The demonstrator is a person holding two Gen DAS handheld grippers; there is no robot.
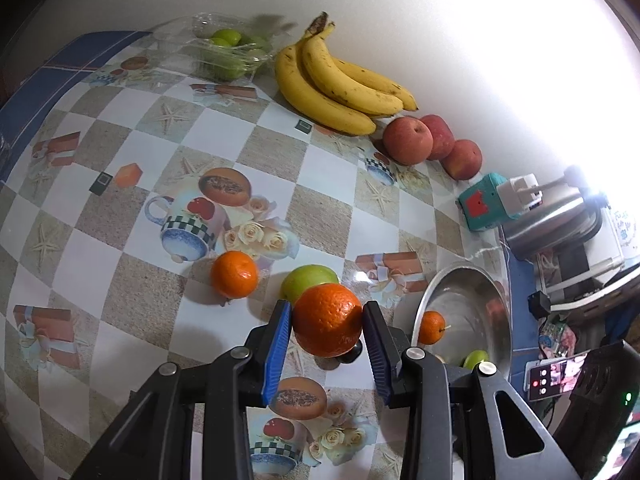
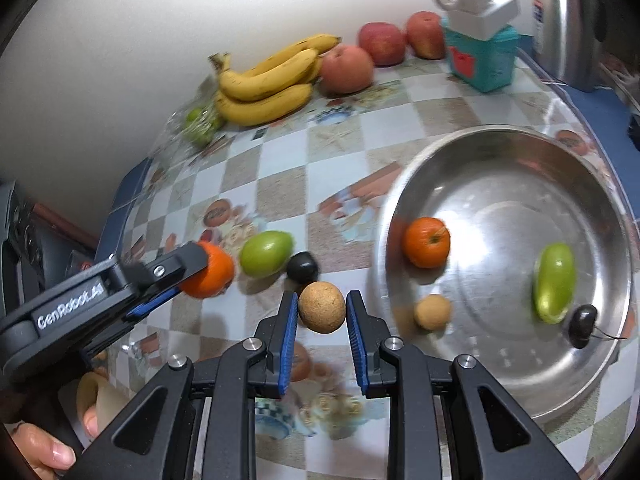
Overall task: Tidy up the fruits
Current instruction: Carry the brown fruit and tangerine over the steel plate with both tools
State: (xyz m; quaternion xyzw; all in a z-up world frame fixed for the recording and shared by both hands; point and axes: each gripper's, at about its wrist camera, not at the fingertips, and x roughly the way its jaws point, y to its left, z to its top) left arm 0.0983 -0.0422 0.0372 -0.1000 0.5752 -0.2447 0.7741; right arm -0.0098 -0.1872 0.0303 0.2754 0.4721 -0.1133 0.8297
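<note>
Over the patterned tablecloth, the left gripper, marked "GenRobot.AI", clamps an orange. Beside it, the right gripper pinches a small brown round fruit. Rightmost, the steel bowl holds a tangerine.

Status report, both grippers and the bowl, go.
Left gripper shut on orange. Right gripper shut on brown fruit. Steel bowl holds four fruits. Path clear.
</note>
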